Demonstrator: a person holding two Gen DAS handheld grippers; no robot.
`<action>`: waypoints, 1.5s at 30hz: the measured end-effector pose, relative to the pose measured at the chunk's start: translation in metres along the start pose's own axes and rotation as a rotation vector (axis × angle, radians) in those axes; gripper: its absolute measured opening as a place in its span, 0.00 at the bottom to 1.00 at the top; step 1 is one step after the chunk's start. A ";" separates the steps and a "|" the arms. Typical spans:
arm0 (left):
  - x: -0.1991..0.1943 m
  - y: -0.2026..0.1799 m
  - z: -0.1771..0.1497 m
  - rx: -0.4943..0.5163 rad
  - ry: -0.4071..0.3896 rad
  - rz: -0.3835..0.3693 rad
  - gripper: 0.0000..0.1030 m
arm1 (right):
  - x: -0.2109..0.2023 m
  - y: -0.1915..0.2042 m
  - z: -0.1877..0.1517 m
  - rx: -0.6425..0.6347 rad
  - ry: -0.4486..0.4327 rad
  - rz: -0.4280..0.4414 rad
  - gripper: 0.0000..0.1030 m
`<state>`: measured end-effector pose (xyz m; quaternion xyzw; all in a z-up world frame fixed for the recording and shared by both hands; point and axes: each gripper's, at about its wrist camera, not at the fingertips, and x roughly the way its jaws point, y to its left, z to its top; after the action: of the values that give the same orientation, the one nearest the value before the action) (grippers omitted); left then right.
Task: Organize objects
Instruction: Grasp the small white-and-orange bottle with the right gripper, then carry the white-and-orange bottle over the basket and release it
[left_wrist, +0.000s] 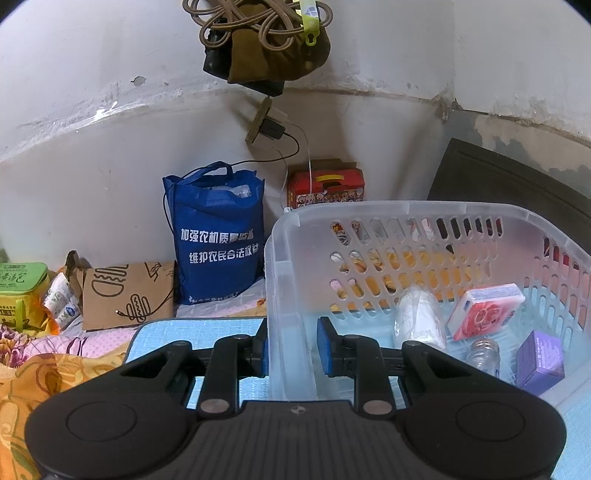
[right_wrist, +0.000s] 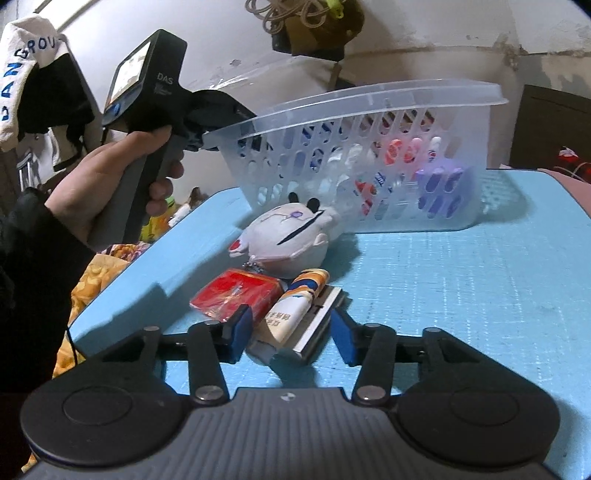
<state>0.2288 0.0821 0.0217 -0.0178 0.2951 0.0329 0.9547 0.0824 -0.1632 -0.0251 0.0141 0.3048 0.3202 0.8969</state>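
My left gripper (left_wrist: 291, 352) is shut on the near-left wall of a clear plastic basket (left_wrist: 288, 280), which is tilted up off the blue mat. The basket (right_wrist: 369, 107) holds a red-and-white pack (left_wrist: 484, 312), a white wad (left_wrist: 419, 319), a small glass jar (left_wrist: 484, 354) and a purple box (left_wrist: 539, 362). My right gripper (right_wrist: 291, 338) is open, its fingers on either side of a tube (right_wrist: 291, 308) lying on a flat box (right_wrist: 317, 328). A red pack (right_wrist: 236, 293) and a white plush toy (right_wrist: 288, 240) lie beside them.
The blue mat (right_wrist: 461, 288) covers a small table on a bed. Beyond it stand a blue tote bag (left_wrist: 218, 232), a brown paper bag (left_wrist: 125, 295), a green box (left_wrist: 20, 291) and a red carton (left_wrist: 325, 184). A dark board (left_wrist: 509, 177) leans at the right wall.
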 end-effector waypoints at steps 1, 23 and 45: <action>0.000 0.000 0.000 0.001 0.000 0.001 0.28 | -0.001 -0.001 0.001 0.002 0.001 0.005 0.40; 0.001 0.000 0.000 -0.004 0.002 0.002 0.28 | -0.008 -0.014 0.003 -0.032 -0.010 -0.040 0.26; 0.001 0.000 -0.001 -0.006 0.000 0.005 0.28 | -0.020 -0.042 -0.001 -0.028 -0.003 -0.099 0.18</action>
<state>0.2296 0.0824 0.0204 -0.0200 0.2951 0.0363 0.9546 0.0931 -0.2080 -0.0246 -0.0130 0.2990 0.2797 0.9122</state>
